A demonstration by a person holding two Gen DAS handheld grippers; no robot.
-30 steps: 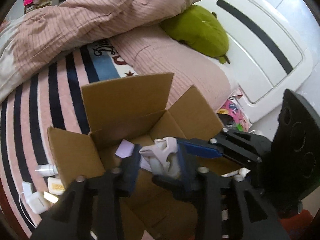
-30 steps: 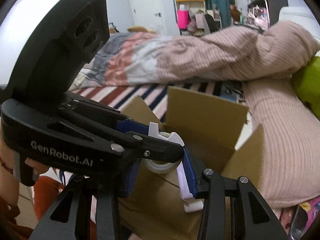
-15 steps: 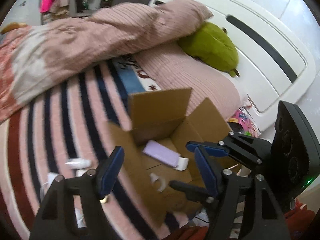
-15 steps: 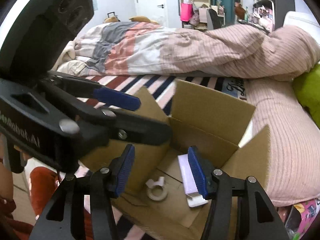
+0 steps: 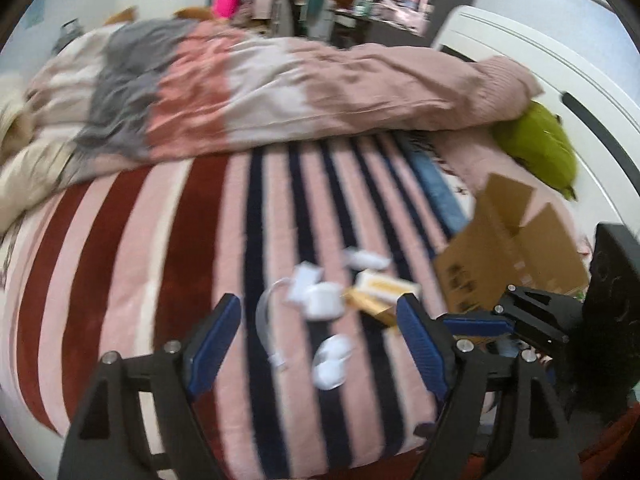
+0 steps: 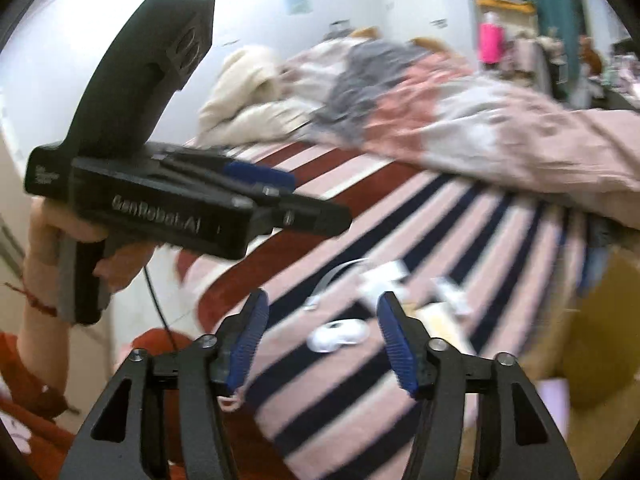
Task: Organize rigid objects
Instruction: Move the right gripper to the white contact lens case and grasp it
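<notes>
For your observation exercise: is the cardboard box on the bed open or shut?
Open. The cardboard box has its flaps standing up and apart at the top, in the left wrist view; its contents are hidden from here.

small items (image 5: 324, 300) lie on the bed (image 5: 160, 280), cardboard box (image 5: 508, 256) to their right.

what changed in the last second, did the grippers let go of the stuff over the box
Yes. A second ago both grippers pinched a white item over the cardboard box; both let go, and the items lay inside it half a second ago. The left gripper and right gripper then swung away to the small white items on the striped bedspread, empty, jaws opening. Box, duvet and green pillow look unmoved.
</notes>
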